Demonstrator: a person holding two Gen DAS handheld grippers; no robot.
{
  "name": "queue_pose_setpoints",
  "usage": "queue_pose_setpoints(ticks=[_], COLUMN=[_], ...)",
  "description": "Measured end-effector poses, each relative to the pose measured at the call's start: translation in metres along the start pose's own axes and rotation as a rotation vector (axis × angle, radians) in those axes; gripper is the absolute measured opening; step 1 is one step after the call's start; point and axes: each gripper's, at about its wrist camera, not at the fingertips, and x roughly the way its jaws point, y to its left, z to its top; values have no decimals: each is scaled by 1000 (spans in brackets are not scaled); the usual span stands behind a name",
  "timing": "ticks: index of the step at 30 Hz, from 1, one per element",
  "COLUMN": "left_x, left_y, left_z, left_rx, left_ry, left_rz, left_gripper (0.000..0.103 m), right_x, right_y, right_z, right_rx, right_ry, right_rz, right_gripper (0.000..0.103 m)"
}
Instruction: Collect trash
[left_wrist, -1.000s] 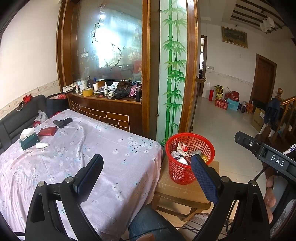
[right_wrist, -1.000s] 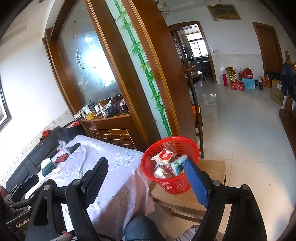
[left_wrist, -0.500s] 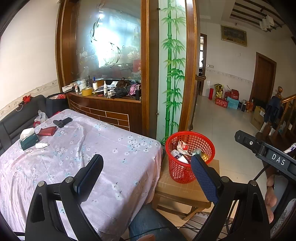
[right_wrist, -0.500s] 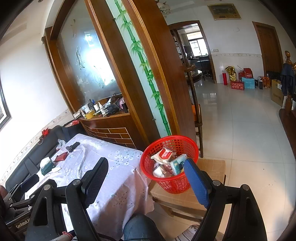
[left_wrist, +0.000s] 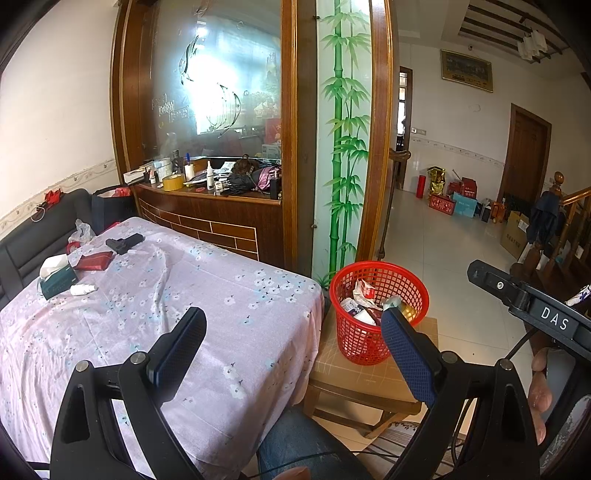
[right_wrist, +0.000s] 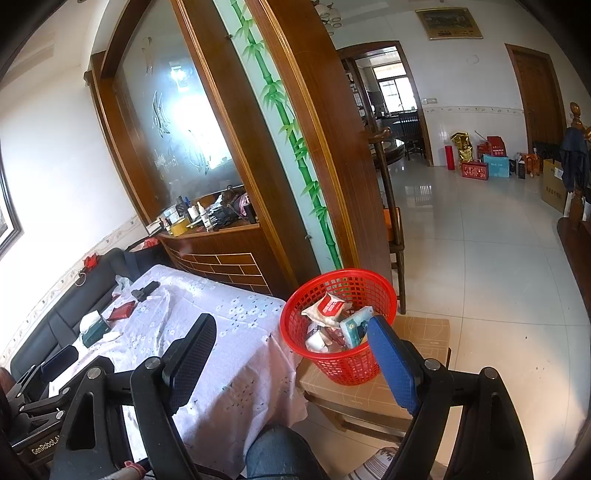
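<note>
A red mesh basket (left_wrist: 380, 291) (right_wrist: 354, 291) holding several wrappers and packets stands on a low wooden stool (left_wrist: 369, 380) (right_wrist: 417, 376) beside the table. My left gripper (left_wrist: 291, 332) is open with nothing between its fingers, held back from the table's near right corner. My right gripper (right_wrist: 291, 339) is also open and empty, its blue finger (right_wrist: 391, 358) just in front of the basket. On the table's far left lie a tissue box (left_wrist: 57, 277), a small white bottle (left_wrist: 83, 290), a red packet (left_wrist: 94, 260) and a black object (left_wrist: 123, 242).
The table wears a pink flowered cloth (left_wrist: 147, 314) (right_wrist: 229, 350). A black sofa (left_wrist: 26, 240) runs along the left wall. A wooden partition with a cluttered shelf (left_wrist: 221, 192) stands behind. Tiled floor (right_wrist: 480, 258) spreads to the right. A person's knee (left_wrist: 306, 443) shows below.
</note>
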Motion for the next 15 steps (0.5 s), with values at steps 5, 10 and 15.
queue_pose_setpoints(ticks=[5,10,15], left_x=[1,0,0], left_y=[0,0,-1], left_z=[1,1,1], left_rx=[0,0,0], left_ry=[1,1,2], left_rz=[-1,0,0], left_gripper=[95,95,95], right_x=[0,0,0], right_y=[0,0,0], right_z=[0,1,1], right_rx=[-1,-1,-1], right_ry=[1,1,1], right_rz=[0,1,1], right_gripper=[87,87,87])
